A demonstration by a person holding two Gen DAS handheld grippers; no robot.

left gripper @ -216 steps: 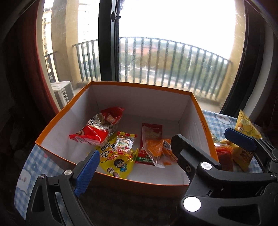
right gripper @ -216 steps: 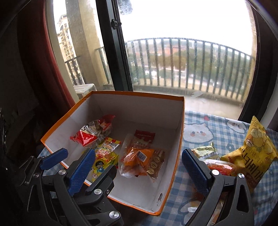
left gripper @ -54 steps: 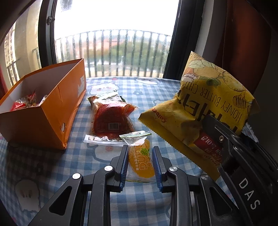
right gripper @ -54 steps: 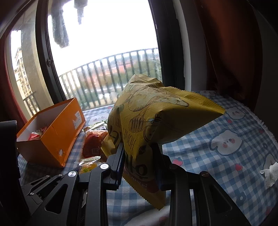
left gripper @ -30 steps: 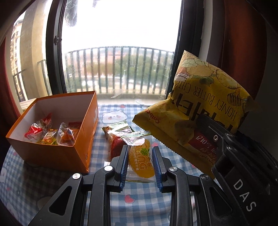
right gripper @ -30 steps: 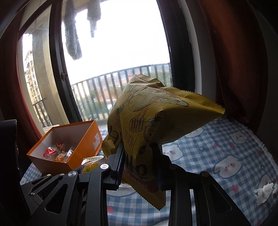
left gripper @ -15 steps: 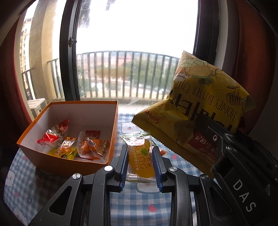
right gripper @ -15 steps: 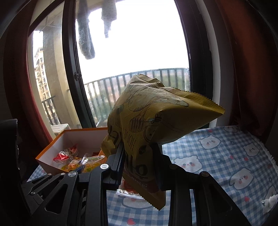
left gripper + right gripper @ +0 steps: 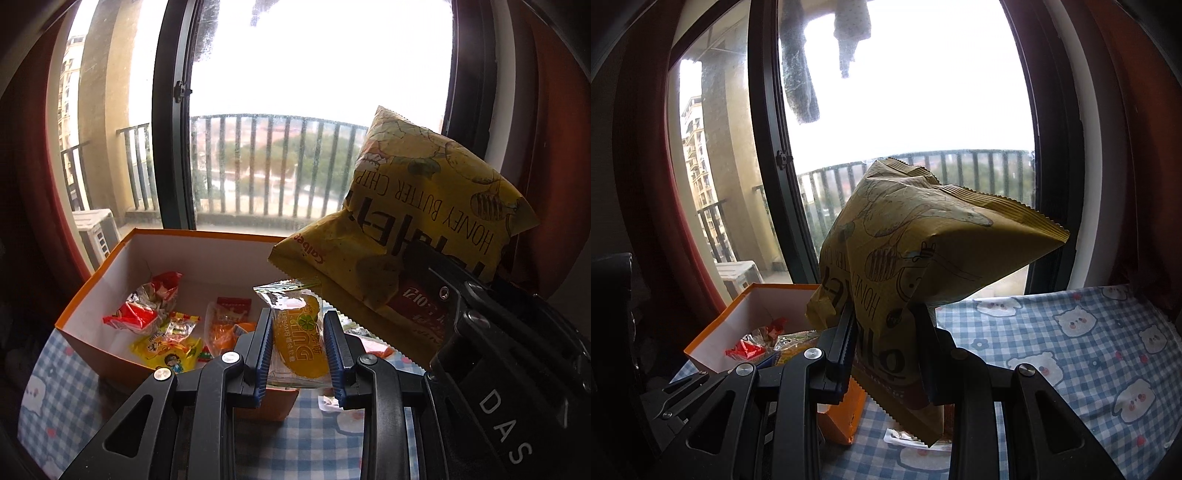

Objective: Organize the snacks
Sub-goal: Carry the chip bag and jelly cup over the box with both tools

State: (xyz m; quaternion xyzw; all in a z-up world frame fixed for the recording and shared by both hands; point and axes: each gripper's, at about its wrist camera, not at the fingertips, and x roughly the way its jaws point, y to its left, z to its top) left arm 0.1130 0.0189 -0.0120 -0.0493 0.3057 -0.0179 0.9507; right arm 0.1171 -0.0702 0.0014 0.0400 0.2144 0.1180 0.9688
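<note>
My left gripper (image 9: 298,338) is shut on a small clear packet with an orange-yellow snack (image 9: 300,339), held above the near right corner of the orange box (image 9: 103,354). The box is white inside and holds several small snack packets (image 9: 162,325). My right gripper (image 9: 886,350) is shut on the lower end of a big yellow honey butter chip bag (image 9: 916,258). That bag stands upright and hides most of the right wrist view's middle. The left wrist view has the chip bag (image 9: 417,229) and the right gripper's black body (image 9: 480,332) to the right of the box.
A blue-and-white checked cloth with bear prints (image 9: 1089,343) covers the table. Another wrapped snack (image 9: 916,439) lies on the cloth under the chip bag. Behind the box are a window with a black frame (image 9: 170,129), a balcony railing and red curtains.
Both grippers have swung left and slightly up with their snacks. The orange box has come nearer and now lies right in front of the left gripper.
</note>
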